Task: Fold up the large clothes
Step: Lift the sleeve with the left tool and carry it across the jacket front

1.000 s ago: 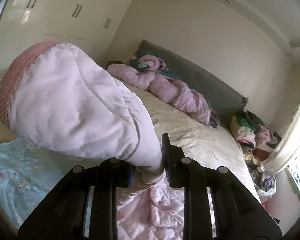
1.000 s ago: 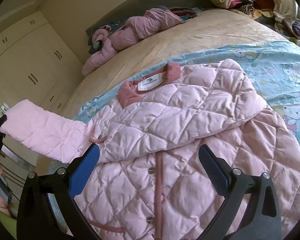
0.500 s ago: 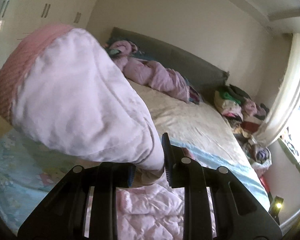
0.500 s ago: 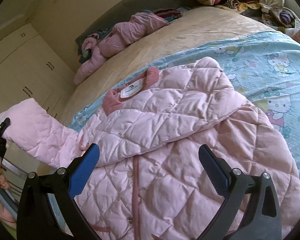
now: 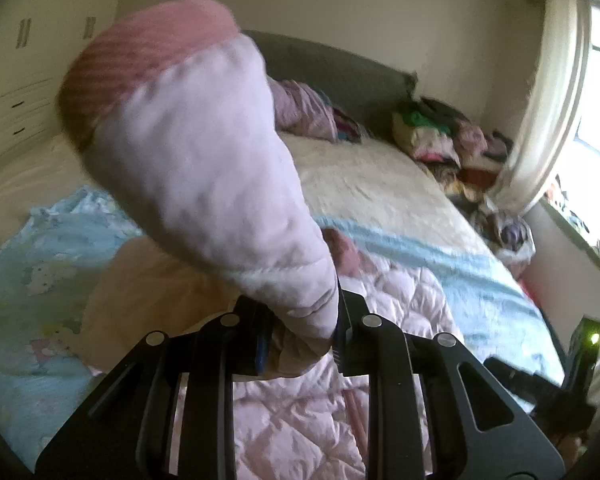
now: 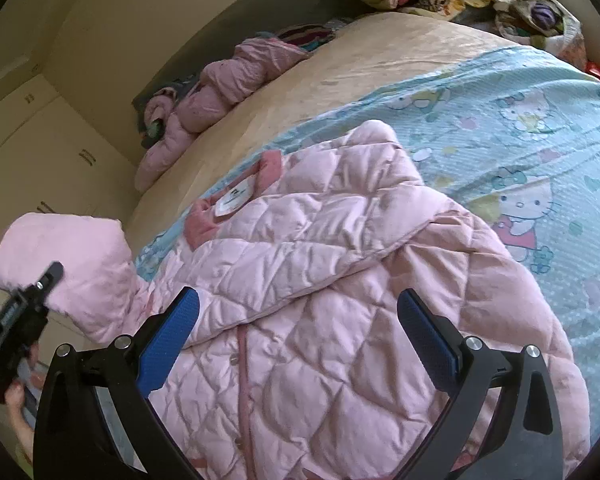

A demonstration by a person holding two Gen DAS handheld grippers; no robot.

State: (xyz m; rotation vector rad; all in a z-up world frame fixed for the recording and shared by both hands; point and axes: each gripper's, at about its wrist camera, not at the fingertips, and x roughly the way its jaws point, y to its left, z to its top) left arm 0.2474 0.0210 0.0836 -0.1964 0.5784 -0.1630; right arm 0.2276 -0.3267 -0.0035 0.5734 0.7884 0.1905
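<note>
Near the foot edge of the bed (image 6: pixel 380 64), the pink jacket (image 6: pixel 340 300) lies front up on the blue sheet (image 6: pixel 540 120), one side already folded across. The left gripper (image 5: pixel 300 336) is clenched on the free sleeve (image 5: pixel 204 168), holding it raised beside the jacket, while the right gripper (image 6: pixel 300 344) hangs released over the buttons. The padded sleeve could slip from that narrow pinch, or drag the folded panel askew if pulled across too hard.
</note>
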